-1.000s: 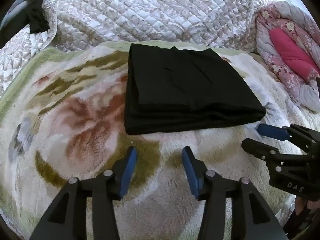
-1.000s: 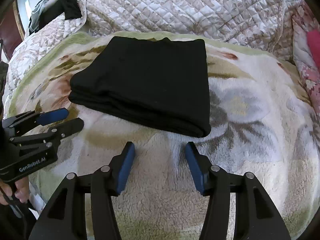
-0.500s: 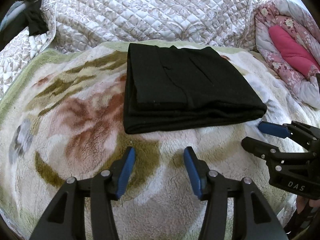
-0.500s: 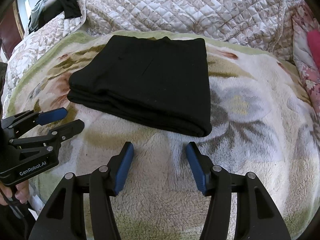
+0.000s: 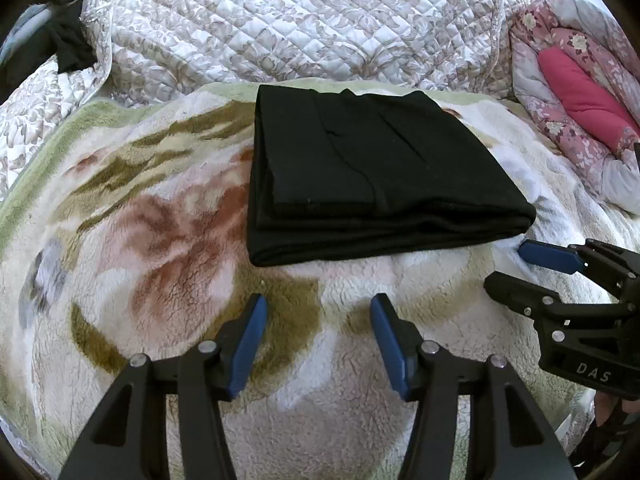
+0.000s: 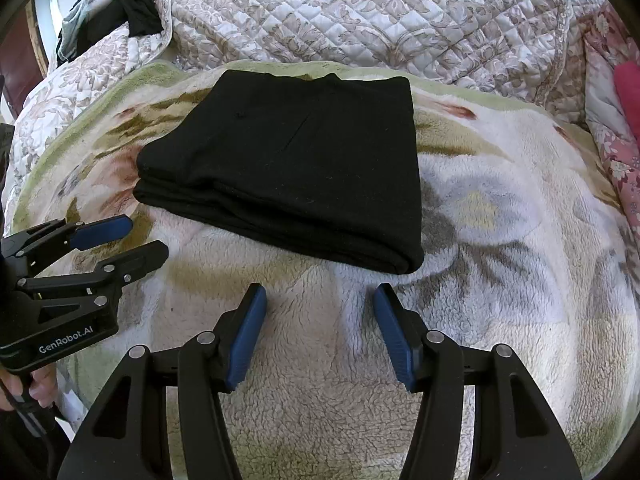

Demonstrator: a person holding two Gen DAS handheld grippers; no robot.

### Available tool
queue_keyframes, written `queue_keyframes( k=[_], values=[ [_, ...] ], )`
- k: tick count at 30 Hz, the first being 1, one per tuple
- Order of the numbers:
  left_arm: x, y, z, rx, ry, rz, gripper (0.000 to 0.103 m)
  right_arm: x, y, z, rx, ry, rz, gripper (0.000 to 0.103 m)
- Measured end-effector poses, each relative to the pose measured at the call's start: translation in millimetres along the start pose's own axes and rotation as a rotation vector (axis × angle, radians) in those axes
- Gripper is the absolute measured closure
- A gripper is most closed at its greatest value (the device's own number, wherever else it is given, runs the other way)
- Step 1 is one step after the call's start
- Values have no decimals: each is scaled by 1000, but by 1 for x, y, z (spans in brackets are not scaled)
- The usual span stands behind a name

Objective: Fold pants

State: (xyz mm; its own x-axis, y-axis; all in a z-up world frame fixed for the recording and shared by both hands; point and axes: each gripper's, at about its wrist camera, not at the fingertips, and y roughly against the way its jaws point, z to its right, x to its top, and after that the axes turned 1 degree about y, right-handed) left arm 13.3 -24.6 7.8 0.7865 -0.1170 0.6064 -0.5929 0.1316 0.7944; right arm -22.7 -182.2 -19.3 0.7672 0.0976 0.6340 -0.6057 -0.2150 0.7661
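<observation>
Folded black fabric pants lie on a fleecy floral blanket, backed by a quilted beige bedspread. The left gripper, jaws just widening, and right gripper, marked "GenRobot.AI" and "DAS", hover empty.

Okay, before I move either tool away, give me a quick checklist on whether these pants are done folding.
1. Pants folded into a compact stack: ok, layers lie flat on the blanket.
2. Edges lined up: ok; the near edge shows stacked layers with only a slight step.
3. Left tool empty: ok, jaws have just been opening, nothing between them.
4. Right tool empty: ok, open over bare blanket.
5. Both tools clear of the pants: ok, each sits short of the near edge.
6. Far edge tidy: cannot tell, it is seen only edge-on against the quilt.
</observation>
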Motion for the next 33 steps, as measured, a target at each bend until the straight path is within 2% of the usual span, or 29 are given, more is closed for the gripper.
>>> queue_keyframes(
  k=[33],
  values=[
    [0, -1, 1, 2, 0, -3, 43, -1, -1, -1, -6, 4, 3, 46]
  ],
)
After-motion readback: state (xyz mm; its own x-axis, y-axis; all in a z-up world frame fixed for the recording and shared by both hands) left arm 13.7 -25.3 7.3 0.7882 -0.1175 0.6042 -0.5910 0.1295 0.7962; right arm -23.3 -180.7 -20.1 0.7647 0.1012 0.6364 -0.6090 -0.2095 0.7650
